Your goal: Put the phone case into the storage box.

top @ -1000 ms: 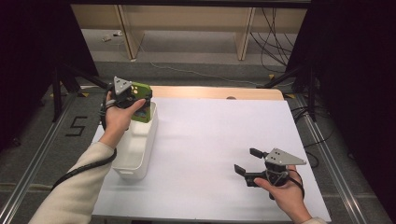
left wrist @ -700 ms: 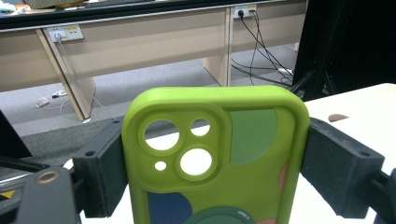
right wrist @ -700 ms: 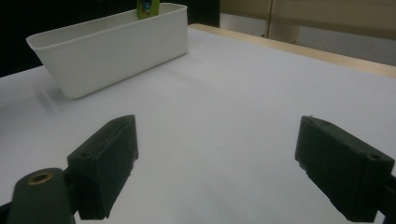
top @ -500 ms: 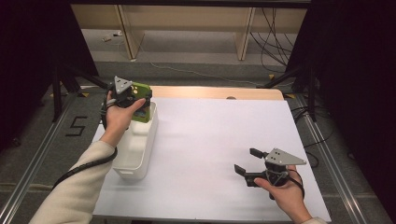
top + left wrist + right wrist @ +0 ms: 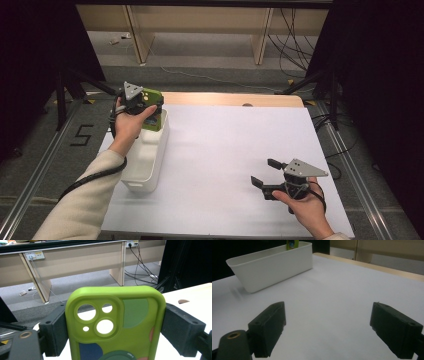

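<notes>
A lime-green phone case [image 5: 117,325] with camera cut-outs and coloured patches stands upright between the jaws of my left gripper [image 5: 115,332], which is shut on its two long edges. From above, the left gripper [image 5: 149,100] holds the phone case [image 5: 154,116] over the far end of a white plastic bin [image 5: 145,165], with the case's lower end inside the rim. My right gripper [image 5: 264,172] rests at the table's near right, its jaws open and nothing between them. The right gripper view has those open jaws [image 5: 327,325] above bare white table, the bin [image 5: 272,265] and the case [image 5: 292,243] beyond.
A white sheet [image 5: 225,140] covers the table, with a wooden strip [image 5: 235,99] along its far edge. Cables and desk legs lie on the floor beyond. Dark stands and black curtains flank both sides.
</notes>
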### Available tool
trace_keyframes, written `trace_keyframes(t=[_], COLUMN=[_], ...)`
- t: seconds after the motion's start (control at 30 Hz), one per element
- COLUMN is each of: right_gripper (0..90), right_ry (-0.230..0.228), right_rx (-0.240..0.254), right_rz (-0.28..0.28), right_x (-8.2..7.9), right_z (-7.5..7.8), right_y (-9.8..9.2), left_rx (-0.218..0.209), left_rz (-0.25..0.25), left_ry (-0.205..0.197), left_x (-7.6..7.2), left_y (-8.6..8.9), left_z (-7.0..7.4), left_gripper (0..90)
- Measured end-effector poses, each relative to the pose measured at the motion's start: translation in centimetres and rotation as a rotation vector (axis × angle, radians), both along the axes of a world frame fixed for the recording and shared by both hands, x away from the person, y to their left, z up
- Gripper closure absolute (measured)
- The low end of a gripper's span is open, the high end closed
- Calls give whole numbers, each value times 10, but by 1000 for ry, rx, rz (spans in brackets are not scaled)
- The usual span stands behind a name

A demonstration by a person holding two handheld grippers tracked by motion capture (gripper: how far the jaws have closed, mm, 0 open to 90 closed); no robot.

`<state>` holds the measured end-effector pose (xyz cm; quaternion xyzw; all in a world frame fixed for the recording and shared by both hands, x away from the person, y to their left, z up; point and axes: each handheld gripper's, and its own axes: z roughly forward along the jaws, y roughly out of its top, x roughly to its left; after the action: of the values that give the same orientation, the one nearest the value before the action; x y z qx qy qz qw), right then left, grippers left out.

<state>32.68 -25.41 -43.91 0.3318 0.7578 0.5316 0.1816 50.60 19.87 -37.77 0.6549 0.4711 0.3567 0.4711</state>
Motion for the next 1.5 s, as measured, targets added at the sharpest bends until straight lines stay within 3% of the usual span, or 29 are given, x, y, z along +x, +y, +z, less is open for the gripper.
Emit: trace_keyframes(t=[1.5], right_gripper=[146], right_ry=[2], right_rx=[2], right_rz=[2], right_x=[1], right_z=[0], right_y=[-1], left_rx=[13], left_rz=[14], left_ry=[37], left_x=[12], left_y=[-2], left_z=[-11], left_gripper=[161])
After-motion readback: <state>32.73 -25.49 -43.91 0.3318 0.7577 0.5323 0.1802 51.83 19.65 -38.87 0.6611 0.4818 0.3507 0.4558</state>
